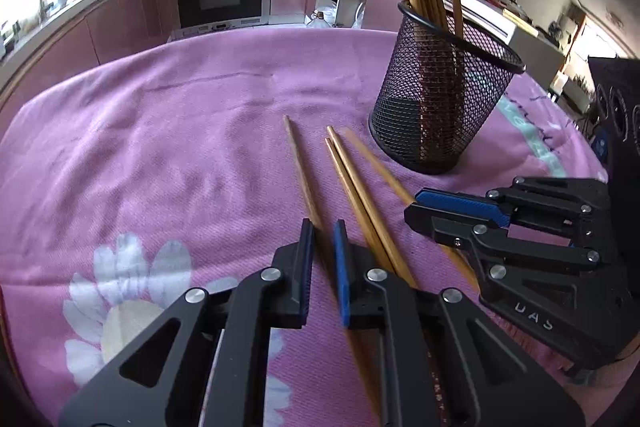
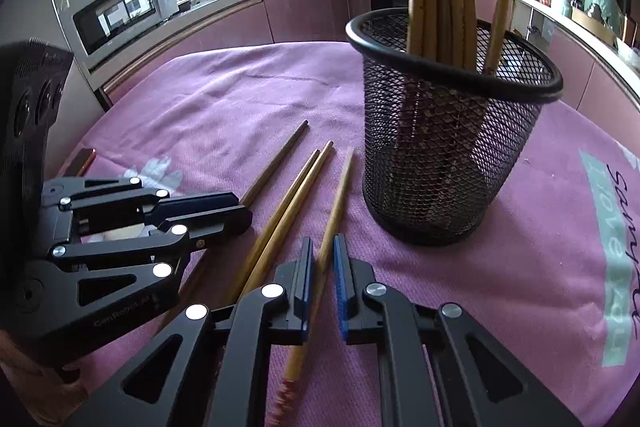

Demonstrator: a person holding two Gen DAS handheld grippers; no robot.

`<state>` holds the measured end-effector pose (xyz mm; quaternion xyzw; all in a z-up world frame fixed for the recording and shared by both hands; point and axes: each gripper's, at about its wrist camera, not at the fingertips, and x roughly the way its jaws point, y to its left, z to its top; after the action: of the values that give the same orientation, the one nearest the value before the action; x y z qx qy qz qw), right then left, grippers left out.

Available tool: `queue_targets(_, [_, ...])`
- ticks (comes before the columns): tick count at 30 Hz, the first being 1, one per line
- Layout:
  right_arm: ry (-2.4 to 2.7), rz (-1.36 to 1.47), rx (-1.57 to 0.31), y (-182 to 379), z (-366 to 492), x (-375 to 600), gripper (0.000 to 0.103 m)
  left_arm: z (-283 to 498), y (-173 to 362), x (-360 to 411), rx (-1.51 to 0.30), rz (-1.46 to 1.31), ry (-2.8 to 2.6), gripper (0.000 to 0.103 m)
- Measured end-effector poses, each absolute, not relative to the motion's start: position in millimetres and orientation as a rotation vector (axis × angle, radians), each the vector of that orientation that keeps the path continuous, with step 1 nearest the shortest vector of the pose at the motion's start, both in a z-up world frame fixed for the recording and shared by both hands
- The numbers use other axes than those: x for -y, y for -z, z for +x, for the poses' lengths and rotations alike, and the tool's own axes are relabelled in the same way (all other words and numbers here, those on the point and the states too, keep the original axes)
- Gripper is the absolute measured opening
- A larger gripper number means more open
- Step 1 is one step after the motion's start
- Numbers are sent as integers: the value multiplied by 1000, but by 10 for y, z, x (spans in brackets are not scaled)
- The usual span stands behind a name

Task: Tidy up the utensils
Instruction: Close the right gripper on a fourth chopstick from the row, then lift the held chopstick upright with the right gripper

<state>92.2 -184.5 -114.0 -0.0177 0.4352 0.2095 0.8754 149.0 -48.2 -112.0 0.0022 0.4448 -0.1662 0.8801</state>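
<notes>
Each hand-held gripper (image 1: pixel 323 227) (image 2: pixel 323 245) hides its pinched chopstick's (image 1: pixel 298 155) (image 2: pixel 340 195) middle.

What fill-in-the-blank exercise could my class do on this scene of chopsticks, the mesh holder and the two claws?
1. The number of wooden chopsticks lying loose on the pink cloth is ____.
2. The black wire-mesh cup stands upright and holds several more ____.
3. The left claw is closed on the ____ of the loose chopsticks.
4. The right claw grips the loose chopstick lying ____ to the cup.

Missing words: four; chopsticks; leftmost; nearest
</notes>
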Motion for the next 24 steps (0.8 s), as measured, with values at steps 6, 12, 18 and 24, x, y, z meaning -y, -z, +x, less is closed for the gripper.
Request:
queue_targets(6, [-462,22,-913,1131,906,1918,5,1448,1112,467,-923,-23,342,8])
queue_targets(12, [-481,34,-891,1065,799,1958,5,1377,1045,434,-906,-39,356,8])
queue_targets(18, [-517,60,-855,927,691,2025,5,1313,940,347,-898,-88,392,8])
queue_targets(24, [-554,90,-822,788,605,2094,5,1253,793,269,-878,-144,442,8])
